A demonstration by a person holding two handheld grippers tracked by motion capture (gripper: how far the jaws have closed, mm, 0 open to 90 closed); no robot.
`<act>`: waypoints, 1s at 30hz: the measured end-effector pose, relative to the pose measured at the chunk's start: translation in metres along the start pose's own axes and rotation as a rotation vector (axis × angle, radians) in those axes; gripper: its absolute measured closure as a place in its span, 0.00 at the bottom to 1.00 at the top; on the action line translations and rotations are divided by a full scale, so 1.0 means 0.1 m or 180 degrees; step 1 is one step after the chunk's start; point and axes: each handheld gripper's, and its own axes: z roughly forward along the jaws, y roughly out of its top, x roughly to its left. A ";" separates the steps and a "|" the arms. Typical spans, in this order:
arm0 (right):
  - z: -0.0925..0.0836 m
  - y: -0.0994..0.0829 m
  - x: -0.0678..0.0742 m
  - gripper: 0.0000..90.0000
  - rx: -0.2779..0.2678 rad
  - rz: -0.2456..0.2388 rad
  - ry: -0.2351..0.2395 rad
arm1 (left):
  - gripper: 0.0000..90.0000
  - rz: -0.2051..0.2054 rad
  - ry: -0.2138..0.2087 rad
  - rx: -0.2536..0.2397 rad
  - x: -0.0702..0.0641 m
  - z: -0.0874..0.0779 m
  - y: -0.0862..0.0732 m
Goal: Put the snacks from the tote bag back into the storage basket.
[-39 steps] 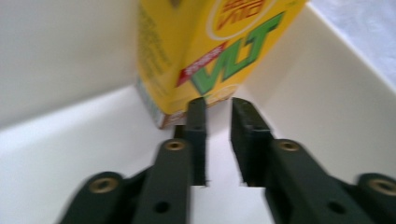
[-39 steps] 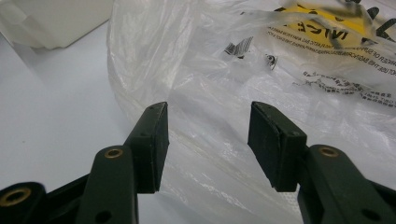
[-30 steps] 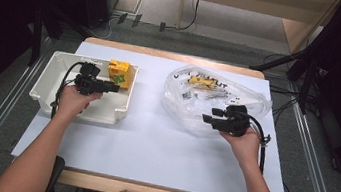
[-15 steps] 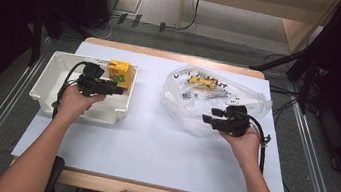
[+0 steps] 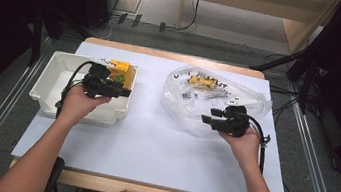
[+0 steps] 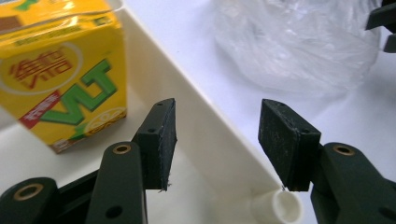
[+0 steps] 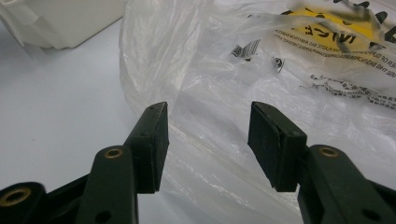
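Note:
A yellow drink carton stands at the far right end of the white bin. It shows in the high view as the carton in the bin. My left gripper hovers over the bin's right wall. Its jaws have just been opening and it is open, with nothing gripped and the carton off to one side. My right gripper is open at the near edge of a clear plastic bag. The film lies loose between the pads. A yellow item lies inside the bag.
The white table has bare room between the bin and the bag and along its near side. Black cables trail from both grippers. Dark stands and metal rails flank the table.
My left gripper has shifted a little to the right and upward, away from the carton, and its jaws look wider. The right hand has stayed where it was.

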 end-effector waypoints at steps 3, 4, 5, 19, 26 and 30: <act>0.00 0.00 0.01 0.55 -0.0002 -0.0017 0.0008 | 0.52 0.0041 -0.0041 -0.0002 -0.08 0.01 0.02; 0.00 0.00 0.01 0.55 0.0002 -0.0009 0.0009 | 0.52 0.0069 -0.0049 0.0004 -0.10 0.01 0.03; 0.00 0.00 0.01 0.55 0.0002 -0.0009 0.0009 | 0.52 0.0089 -0.0047 0.0008 -0.14 0.02 0.03; -0.01 0.02 0.05 0.55 -0.0011 -0.0042 0.0046 | 0.51 0.0238 -0.0184 0.0038 -0.41 0.09 0.08; 0.00 0.03 0.09 0.55 -0.0005 -0.0074 0.0067 | 0.47 0.0324 -0.0222 0.0027 -0.53 0.15 0.09; 0.01 0.03 0.10 0.55 0.0000 -0.0084 0.0093 | 0.47 0.0376 -0.0237 0.0074 -0.60 0.19 0.08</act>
